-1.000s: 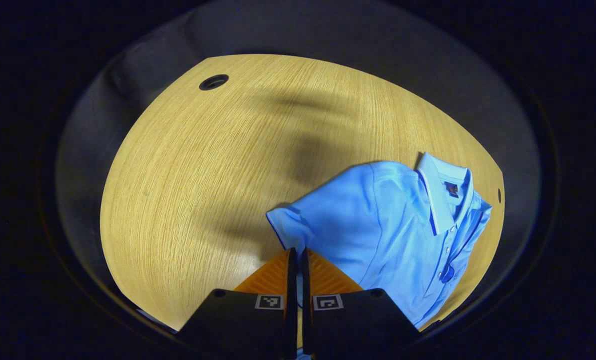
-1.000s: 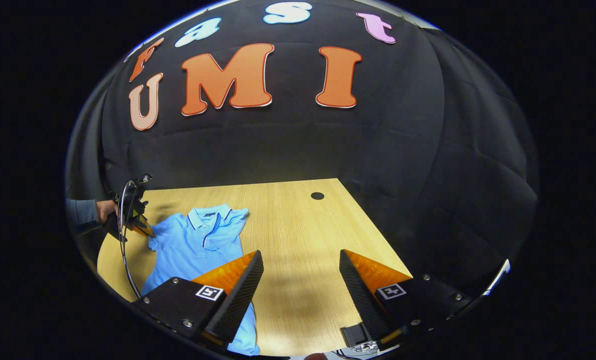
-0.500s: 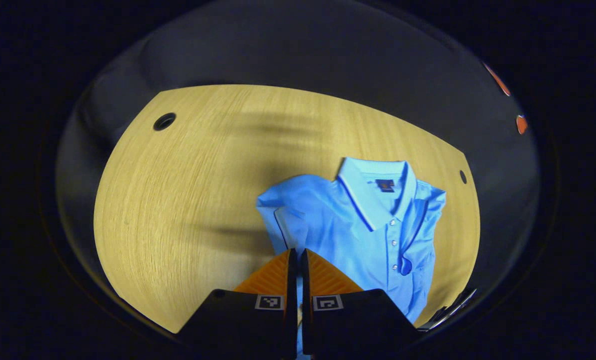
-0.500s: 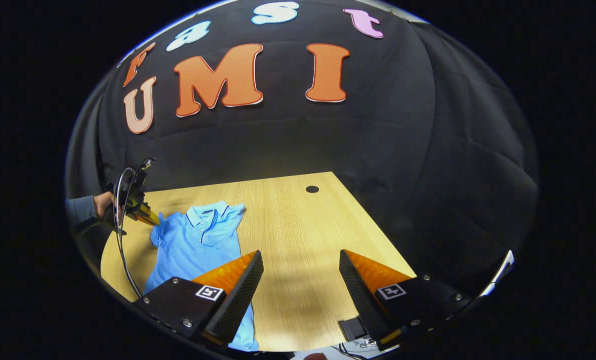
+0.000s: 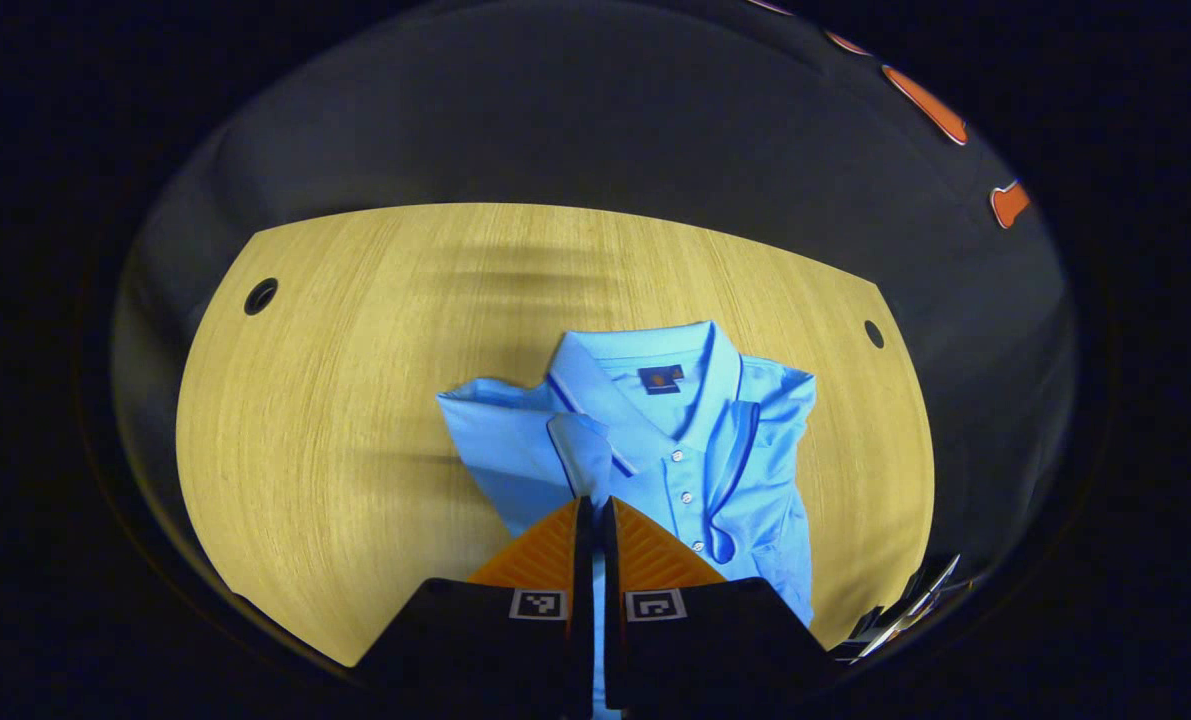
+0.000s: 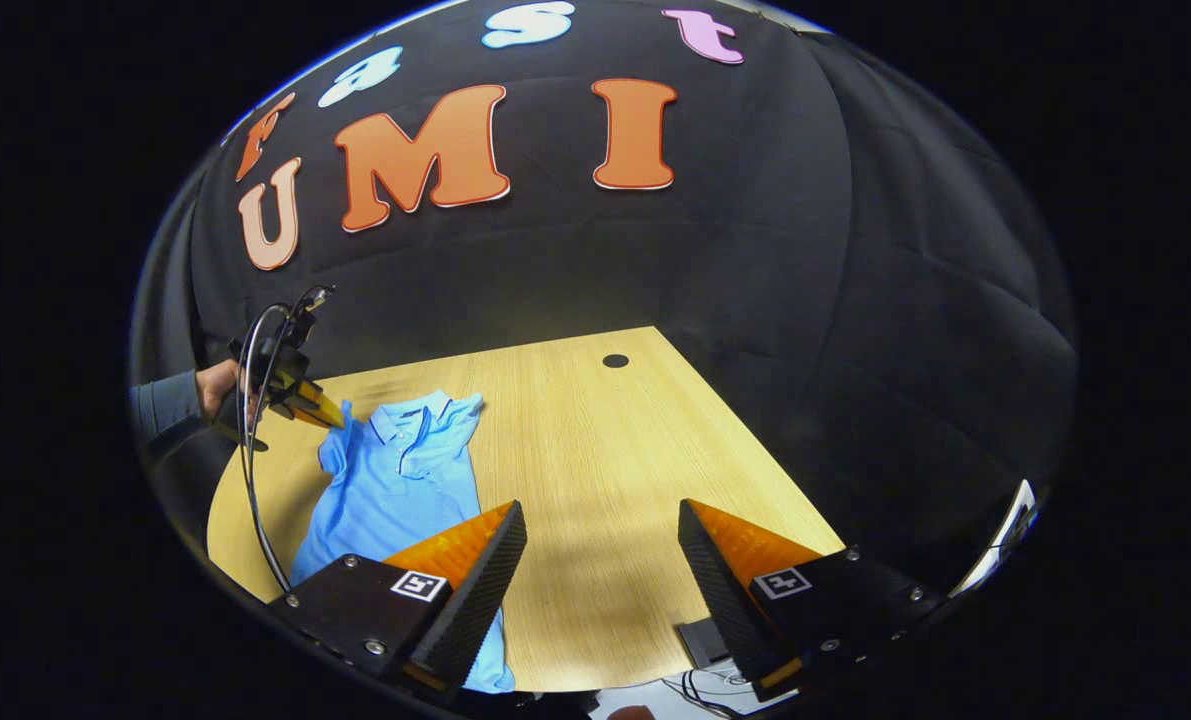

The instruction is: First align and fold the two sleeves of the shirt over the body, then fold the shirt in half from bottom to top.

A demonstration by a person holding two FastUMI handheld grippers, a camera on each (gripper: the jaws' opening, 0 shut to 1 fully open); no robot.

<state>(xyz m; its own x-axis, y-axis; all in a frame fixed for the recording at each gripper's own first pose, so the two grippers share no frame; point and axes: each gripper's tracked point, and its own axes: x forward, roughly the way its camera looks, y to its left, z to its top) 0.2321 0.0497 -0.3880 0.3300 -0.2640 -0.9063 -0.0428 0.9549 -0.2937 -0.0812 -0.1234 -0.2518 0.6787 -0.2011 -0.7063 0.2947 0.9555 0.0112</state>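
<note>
The left gripper [image 5: 591, 510] is clenched on the sleeve [image 5: 580, 450] at lower centre; it should lay it flat across the shirt [image 5: 655, 450] (cuff square), while the right gripper [image 6: 600, 560] hangs spread wide.

Shirt [image 5: 655, 440]: soft knit cloth, matt with slight sheen. Table [image 5: 355, 400]: wood-grain top, smooth, satin finish. Right gripper [image 6: 603, 540]: fingers [image 6: 485, 590] with ribbed, rough-textured inner faces.

Light blue polo shirt on the tabletop, one sleeve lifted

We see the shirt [image 5: 685, 450] lying face up on the tabletop [image 5: 355, 380], collar [image 5: 645, 385] away from us, placket buttoned, dark trim along its edges. Its right sleeve lies folded over the chest; its left sleeve [image 5: 577, 450] is raised and pinched in the left tool [image 5: 592, 520].
</note>
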